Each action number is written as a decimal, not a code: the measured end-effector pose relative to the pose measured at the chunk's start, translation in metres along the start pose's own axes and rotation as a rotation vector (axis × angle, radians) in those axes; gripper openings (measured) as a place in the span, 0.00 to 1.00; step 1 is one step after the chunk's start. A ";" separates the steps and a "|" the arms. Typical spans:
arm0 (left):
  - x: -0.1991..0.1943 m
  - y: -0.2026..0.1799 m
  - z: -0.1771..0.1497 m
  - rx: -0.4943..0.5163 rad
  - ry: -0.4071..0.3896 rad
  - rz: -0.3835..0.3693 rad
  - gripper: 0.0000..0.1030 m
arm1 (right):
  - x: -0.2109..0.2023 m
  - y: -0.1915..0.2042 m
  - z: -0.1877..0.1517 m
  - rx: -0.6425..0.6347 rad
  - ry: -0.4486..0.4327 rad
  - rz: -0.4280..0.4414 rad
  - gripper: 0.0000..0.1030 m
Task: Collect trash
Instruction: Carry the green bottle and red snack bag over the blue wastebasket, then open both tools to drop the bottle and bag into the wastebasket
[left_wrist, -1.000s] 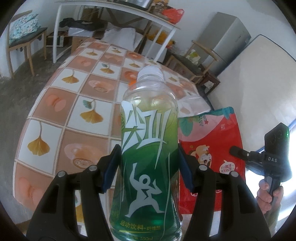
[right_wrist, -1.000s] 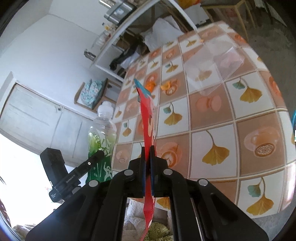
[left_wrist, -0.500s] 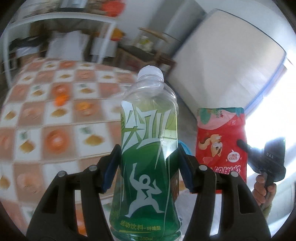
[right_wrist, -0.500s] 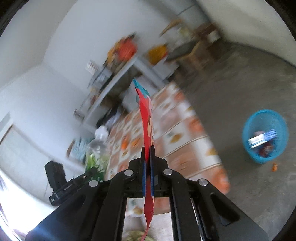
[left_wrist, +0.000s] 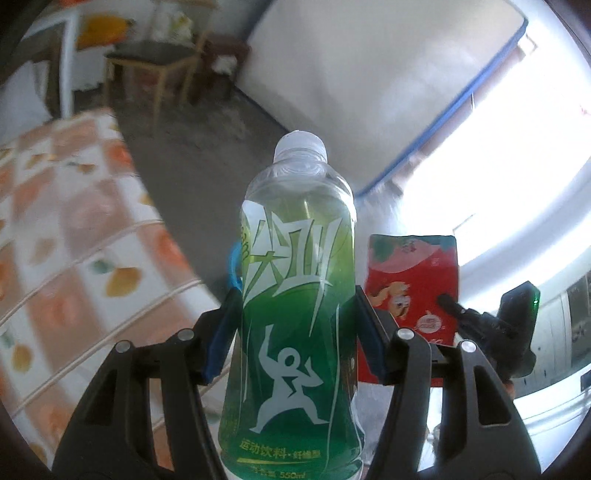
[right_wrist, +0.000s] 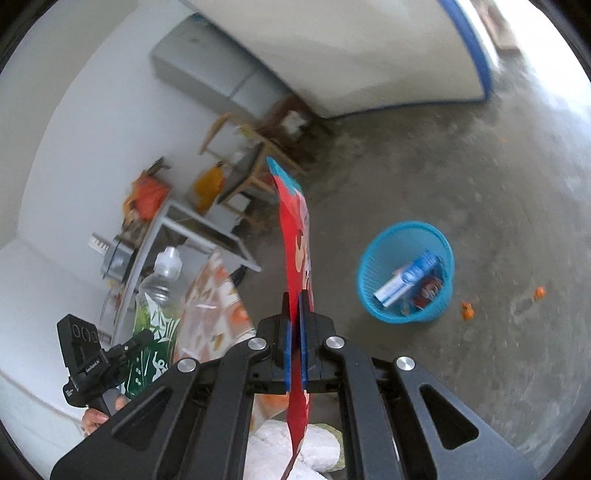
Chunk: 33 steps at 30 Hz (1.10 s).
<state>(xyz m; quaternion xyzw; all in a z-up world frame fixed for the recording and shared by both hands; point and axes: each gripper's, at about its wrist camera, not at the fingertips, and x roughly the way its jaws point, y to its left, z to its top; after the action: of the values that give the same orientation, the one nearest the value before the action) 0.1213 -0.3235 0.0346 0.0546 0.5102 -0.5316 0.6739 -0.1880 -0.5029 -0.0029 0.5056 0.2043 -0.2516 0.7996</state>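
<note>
My left gripper (left_wrist: 295, 332) is shut on a green sports-drink bottle (left_wrist: 295, 295) with a white cap, held upright in the air. My right gripper (right_wrist: 294, 350) is shut on a flat red snack bag (right_wrist: 295, 236), seen edge-on; the bag also shows in the left wrist view (left_wrist: 413, 288), to the right of the bottle. A blue mesh trash basket (right_wrist: 369, 291) stands on the grey floor, ahead and right of the right gripper, with wrappers inside. A sliver of its blue rim (left_wrist: 233, 266) shows behind the bottle. The bottle also shows in the right wrist view (right_wrist: 155, 295).
The table with the ginkgo-leaf cloth (left_wrist: 74, 258) lies to the left. A white mattress (right_wrist: 351, 44) leans on the wall. Wooden chairs (right_wrist: 258, 147) and a grey fridge (right_wrist: 214, 77) stand behind. Orange scraps (right_wrist: 467, 310) lie on the floor right of the basket.
Both grippers have swung right, away from the table and toward the floor. The blue basket has come closer in the right wrist view. Both holds are unchanged.
</note>
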 end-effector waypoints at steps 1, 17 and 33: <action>0.015 -0.001 0.004 0.004 0.028 -0.001 0.55 | 0.007 -0.008 -0.003 0.019 0.006 -0.003 0.04; 0.251 0.001 0.047 -0.075 0.469 0.043 0.55 | 0.120 -0.116 0.002 0.288 0.111 -0.104 0.04; 0.173 0.022 0.059 -0.115 0.319 -0.020 0.72 | 0.277 -0.210 0.050 0.287 0.150 -0.318 0.04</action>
<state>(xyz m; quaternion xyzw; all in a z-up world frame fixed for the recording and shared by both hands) 0.1609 -0.4643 -0.0767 0.0945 0.6406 -0.4930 0.5810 -0.0929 -0.6791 -0.2917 0.5929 0.3025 -0.3624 0.6524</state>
